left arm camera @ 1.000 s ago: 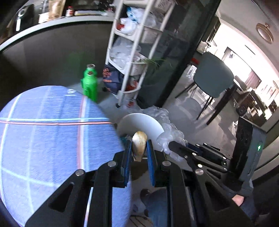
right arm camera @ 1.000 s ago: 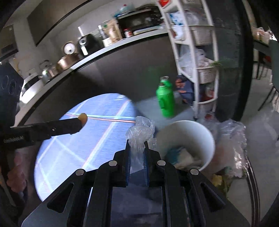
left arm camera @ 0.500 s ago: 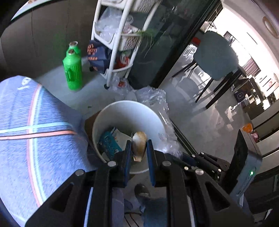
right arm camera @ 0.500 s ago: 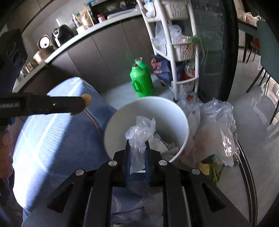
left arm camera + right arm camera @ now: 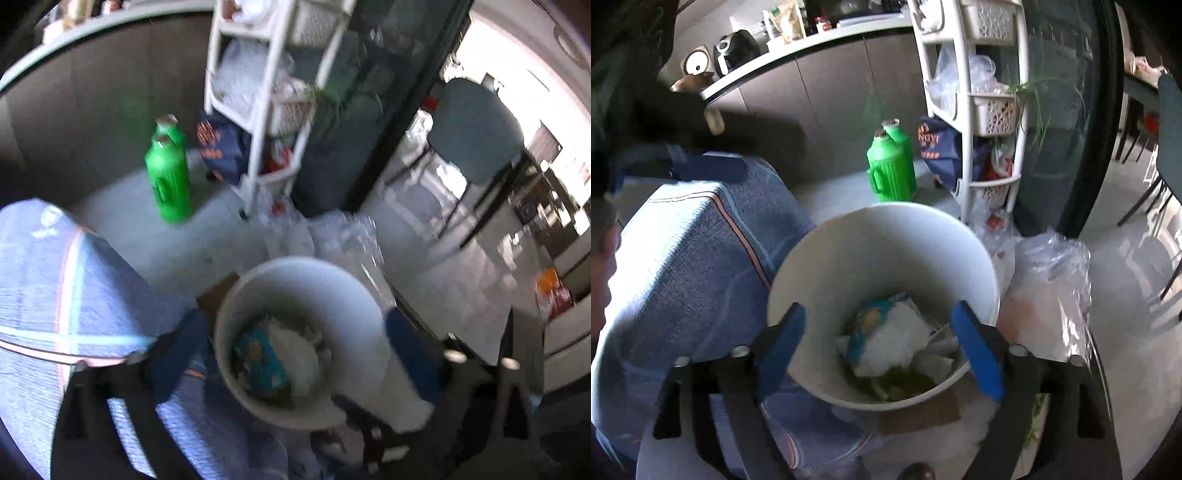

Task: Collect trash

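A white round trash bin (image 5: 354,295) stands on the floor beside the blue cloth-covered table (image 5: 44,280); it also shows in the right wrist view (image 5: 886,236). Inside lie a teal wrapper (image 5: 866,321), white crumpled plastic (image 5: 897,338) and greenish scraps. My left gripper (image 5: 291,354) is open and empty above the bin, blurred by motion. My right gripper (image 5: 882,347) is open and empty, its blue pads (image 5: 977,350) spread across the bin's mouth.
A green jug (image 5: 890,170) and a white shelf rack (image 5: 982,110) stand behind the bin. Clear plastic bags (image 5: 1049,273) lie on the floor at its right. A grey chair (image 5: 476,133) stands farther right. A dark counter (image 5: 812,92) runs along the back.
Both grippers have opened over the bin. The left has let go of the brownish scrap and the right has let go of the crumpled plastic; both pieces are out of the jaws.
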The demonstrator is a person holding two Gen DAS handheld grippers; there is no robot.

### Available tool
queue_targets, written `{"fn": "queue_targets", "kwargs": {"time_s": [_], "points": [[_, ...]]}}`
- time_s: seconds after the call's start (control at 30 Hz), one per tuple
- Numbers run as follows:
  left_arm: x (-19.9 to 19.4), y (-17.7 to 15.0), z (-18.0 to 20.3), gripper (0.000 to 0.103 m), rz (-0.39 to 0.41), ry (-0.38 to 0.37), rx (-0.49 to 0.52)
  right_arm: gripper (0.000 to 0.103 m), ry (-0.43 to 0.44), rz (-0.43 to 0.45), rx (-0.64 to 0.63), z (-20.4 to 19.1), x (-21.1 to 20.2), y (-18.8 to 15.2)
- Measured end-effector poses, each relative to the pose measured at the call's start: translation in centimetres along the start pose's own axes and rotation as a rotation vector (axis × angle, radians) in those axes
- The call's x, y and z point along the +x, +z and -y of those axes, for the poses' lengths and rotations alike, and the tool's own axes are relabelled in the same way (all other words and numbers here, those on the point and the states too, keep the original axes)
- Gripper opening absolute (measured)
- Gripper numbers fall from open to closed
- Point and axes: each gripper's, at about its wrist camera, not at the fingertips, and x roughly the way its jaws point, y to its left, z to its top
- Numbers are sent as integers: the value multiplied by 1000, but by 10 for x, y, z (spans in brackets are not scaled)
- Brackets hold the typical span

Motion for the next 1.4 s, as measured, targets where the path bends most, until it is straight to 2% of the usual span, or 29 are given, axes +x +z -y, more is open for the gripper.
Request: {"fn": "queue_targets", "kwargs": {"time_s": [0.07,0.4,0.6,0.8,1.0,1.1,1.17,1.23,1.4], "points": [[-8,3,-2,99,32,11,-11,94,-4,15,8,2,-4,-1],[-42,-7,-1,99,56,57,-41,94,-18,13,43,0,-26,3],[-93,-14,-1,99,122,103,-79,94,-26,60,19,-16,-60,17],[-170,-32,-7,99,214,199,-151,94,-24,120,-21,-45,-113,33],[-251,-72,-24,99,264,334,-275,94,-35,165,-78,-89,-172,43],[-281,-94,-32,99,263,390,-322,94,-49,163,-95,-115,-198,45],[-301,-110,-36,99,258,465,-343,94,-43,165,-103,-129,-210,46],[-318,-125,-40,99,256,510,-359,94,-26,162,-109,-148,-221,46],[-358,-162,-50,99,271,587,-396,94,-28,162,-167,-193,-240,42]]}}
